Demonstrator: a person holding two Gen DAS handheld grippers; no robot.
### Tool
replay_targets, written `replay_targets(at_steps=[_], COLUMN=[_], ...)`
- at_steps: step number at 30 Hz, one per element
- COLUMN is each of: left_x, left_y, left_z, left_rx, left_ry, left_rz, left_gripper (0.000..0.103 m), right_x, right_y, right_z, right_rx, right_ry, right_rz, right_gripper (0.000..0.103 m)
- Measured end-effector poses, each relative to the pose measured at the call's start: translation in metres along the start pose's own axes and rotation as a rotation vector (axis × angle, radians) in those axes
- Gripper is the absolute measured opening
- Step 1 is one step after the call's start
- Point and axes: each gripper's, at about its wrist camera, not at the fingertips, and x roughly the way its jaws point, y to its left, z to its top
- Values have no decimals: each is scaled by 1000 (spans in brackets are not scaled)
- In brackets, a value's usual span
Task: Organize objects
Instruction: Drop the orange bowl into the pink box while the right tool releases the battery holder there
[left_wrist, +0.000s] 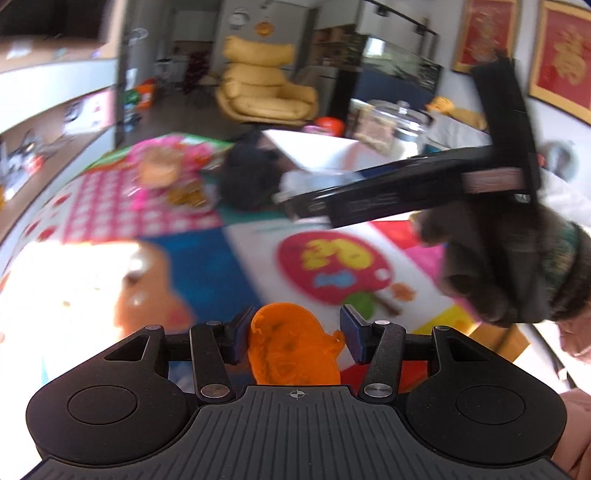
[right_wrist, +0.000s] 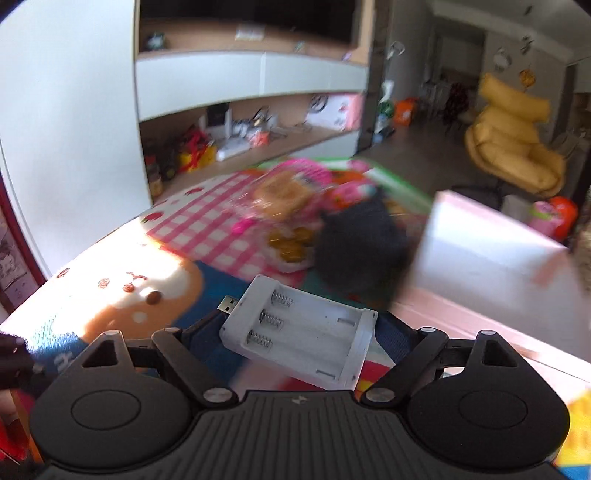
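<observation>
My left gripper (left_wrist: 295, 334) holds an orange translucent plastic toy piece (left_wrist: 293, 345) between its blue pads, above a colourful play mat (left_wrist: 229, 258). The right gripper's body (left_wrist: 406, 184) crosses the upper right of the left wrist view, held by a gloved hand (left_wrist: 491, 266). My right gripper (right_wrist: 299, 336) is shut on a white battery holder (right_wrist: 303, 328) with three springs and a USB plug, held tilted above the mat (right_wrist: 207, 229). A white box (right_wrist: 476, 251) stands at the right. The view is motion-blurred.
A pink snack packet (right_wrist: 284, 192) and a black bag-like object (right_wrist: 362, 243) lie on the mat further back. A yellow armchair (left_wrist: 262, 85) stands behind. A shelf unit (right_wrist: 251, 122) with clutter lines the far left. A glass jar (left_wrist: 399, 122) sits behind the white box (left_wrist: 314, 147).
</observation>
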Motion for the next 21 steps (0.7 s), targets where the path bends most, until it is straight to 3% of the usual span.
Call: replay_targets(at_steps=[4,7,11,13,16,21], left_x=[27,58,109,147,184,165], left_y=[-35,-53,-63,-73,-79,-72], left_z=[43,88,146,164,164,143], left_rx=[57,22,-85,-26,-4,-39], left_ry=[-40,-108,-214,-166,-107,-163], left_rz=[-30,-16,-37,8,77,84], left_gripper=[56,56,56,56,55,54], right_x=[-60,-87,-100,-98,-92,-78], right_y=[-64,-106,-147,-156,-163,-167], right_z=[-20,-39,-66,-76,-84,-77], right_rx=[84,155,276,304,321,304], right_ry=[-119,-158,-162,-157,-154,-196], right_rz=[-206,-325,-336,-331,-319,-291], right_gripper=[88,88,88,88,88,88])
